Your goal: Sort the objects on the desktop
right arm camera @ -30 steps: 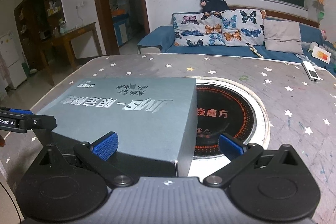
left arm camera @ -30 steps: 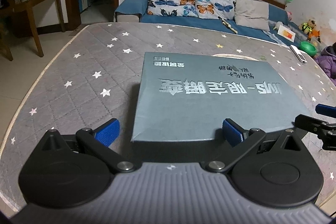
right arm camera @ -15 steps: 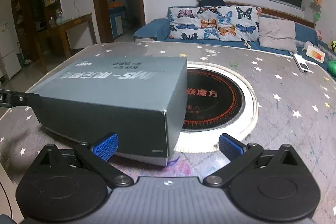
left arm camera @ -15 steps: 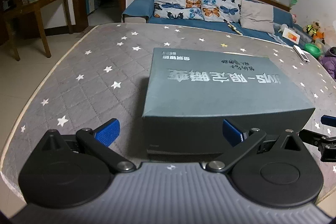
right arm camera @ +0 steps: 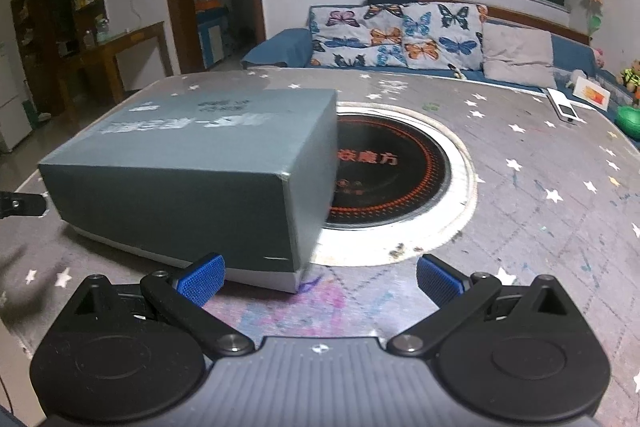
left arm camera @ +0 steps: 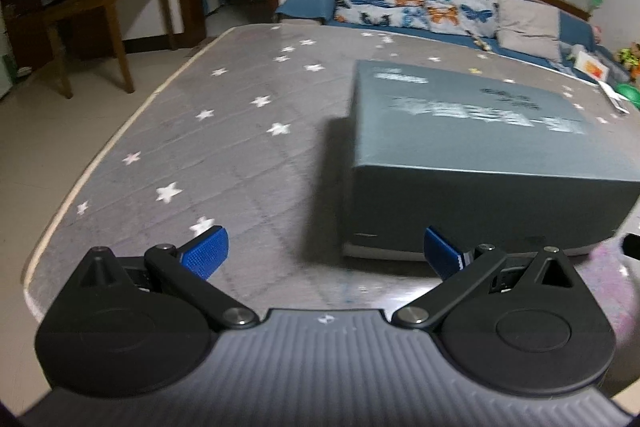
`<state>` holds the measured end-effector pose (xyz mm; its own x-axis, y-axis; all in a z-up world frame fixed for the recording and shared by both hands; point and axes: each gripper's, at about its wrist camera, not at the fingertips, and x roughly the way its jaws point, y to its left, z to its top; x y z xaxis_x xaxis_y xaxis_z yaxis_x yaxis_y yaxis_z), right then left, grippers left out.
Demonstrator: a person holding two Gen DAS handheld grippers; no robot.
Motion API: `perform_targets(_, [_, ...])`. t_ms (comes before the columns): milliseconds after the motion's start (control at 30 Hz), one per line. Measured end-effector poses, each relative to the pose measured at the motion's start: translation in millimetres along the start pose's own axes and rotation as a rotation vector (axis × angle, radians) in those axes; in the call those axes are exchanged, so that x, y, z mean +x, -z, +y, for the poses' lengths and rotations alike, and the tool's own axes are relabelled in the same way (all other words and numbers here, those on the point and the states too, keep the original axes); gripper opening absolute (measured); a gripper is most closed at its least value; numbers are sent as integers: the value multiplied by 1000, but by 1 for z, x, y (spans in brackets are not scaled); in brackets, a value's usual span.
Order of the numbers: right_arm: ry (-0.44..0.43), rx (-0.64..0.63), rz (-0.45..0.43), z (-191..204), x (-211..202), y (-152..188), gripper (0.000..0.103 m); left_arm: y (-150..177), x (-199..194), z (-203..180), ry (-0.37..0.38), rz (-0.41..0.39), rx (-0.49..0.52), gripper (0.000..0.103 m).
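1. The grey box lies flat on the table, which is covered with a grey cloth printed with white stars. Silver lettering runs across the lid, too blurred to read in either view.
2. In the left wrist view the left gripper has its blue-padded fingers spread wide with nothing between them. The box lies ahead and to the right, its near face just beyond the right-hand finger, though I cannot tell whether they touch.
3. In the right wrist view the right gripper is likewise spread and empty. The box's near corner sits just beyond its left-hand finger; contact cannot be judged here either.
4. Only the right wrist view shows the round black hob with orange rings and a white rim, set into the table. The box's far end overlaps the hob's left edge. In the left wrist view the box hides the hob entirely.
5. The right wrist view shows a white remote near the table's far right edge. In the left wrist view only a blurred sliver of it appears.
6. Both views show a blue sofa with butterfly-print cushions behind the table, and a wooden side table at left.
7. A dark finger tip of the left gripper shows at the left edge of the right wrist view, beside the box's left end.
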<state>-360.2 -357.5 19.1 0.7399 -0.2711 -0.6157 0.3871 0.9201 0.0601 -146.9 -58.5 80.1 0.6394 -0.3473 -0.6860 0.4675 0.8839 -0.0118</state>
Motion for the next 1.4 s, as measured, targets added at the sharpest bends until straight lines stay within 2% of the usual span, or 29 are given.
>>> perform_targets(267, [27,-12,11,-15,11,4,103,1,14,37,-127,-11,-59,103])
perform_targets(600, [74,14,15,-50,25,5,103,-4,28,92,-329,-50,-167,103])
perform_targets(800, [68,-18,14,-66,32,2,103,-3,39,116,-369,-69,-226,103])
perform_targets(1000, [63,-96,17,-81,34,-3,103,-2,56,135,-385,-49,-288,103])
perform_targets(1400, [-44,-193,24,-110,52,-11,103,-7,85,142,-383,-42,-300,103])
